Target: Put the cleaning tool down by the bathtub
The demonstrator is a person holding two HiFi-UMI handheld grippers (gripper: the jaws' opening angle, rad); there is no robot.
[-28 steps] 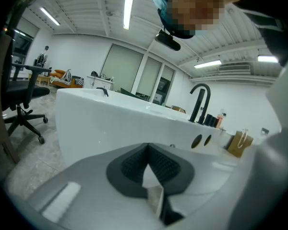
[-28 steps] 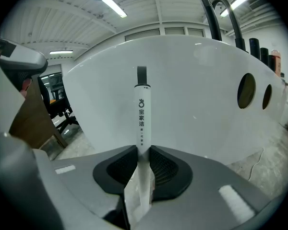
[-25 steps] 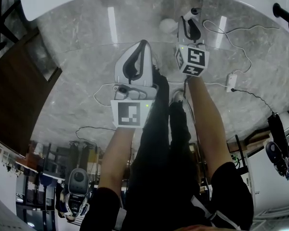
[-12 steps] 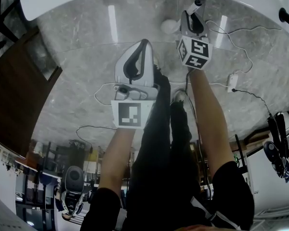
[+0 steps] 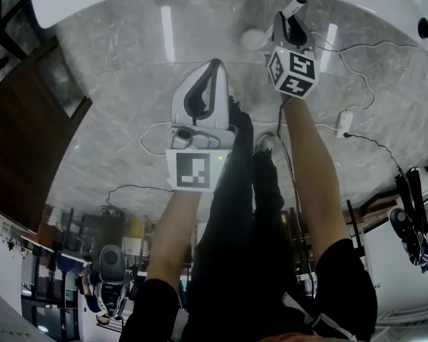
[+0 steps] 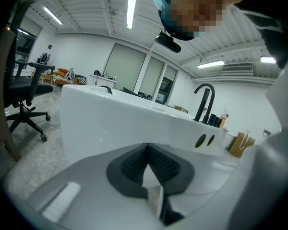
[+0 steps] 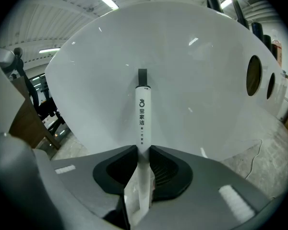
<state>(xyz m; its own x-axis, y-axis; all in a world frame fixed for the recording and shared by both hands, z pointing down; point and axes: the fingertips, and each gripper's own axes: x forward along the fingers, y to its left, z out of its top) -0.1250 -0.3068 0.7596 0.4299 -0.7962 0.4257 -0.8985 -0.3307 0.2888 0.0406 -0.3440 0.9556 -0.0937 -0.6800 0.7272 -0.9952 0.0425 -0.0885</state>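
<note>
Left gripper (image 5: 212, 64) and right gripper (image 5: 289, 18) are white-grey, black-padded; marker cubes (image 5: 196, 169) black-and-white; trousers (image 5: 232, 212) black.

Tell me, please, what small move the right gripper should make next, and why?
Probably lower the right gripper toward the floor beside the bathtub: its jaws are clamped on the cleaning tool, whose white handle points at the tub's wall.

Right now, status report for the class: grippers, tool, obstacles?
Left gripper shut, empty. Right gripper shut on the cleaning tool handle, aimed at the bathtub. Not yet set down. White cables lie on the floor by the tub.
</note>
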